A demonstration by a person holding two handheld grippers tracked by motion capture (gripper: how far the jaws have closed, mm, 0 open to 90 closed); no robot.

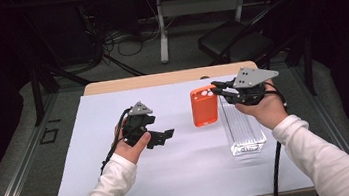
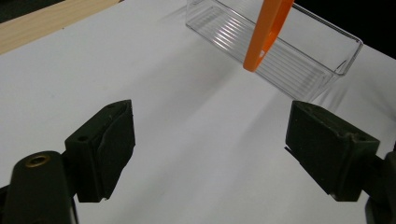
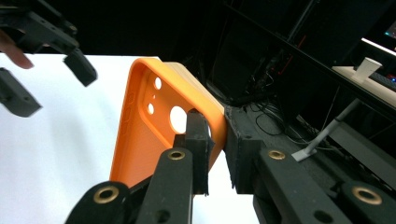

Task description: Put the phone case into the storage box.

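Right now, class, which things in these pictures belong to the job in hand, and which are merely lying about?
In the job, as it seems:
- right gripper, shut on the orange phone case
- clear plastic tray beside the case
- left gripper, open, holding nothing

Merely about:
- white sheet over the table
- black chair behind
- cables on the floor

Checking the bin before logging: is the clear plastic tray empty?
Empty: the clear ribbed plastic tray shows only its bare floor. The orange phone case hangs outside, pinched in the right tongs.
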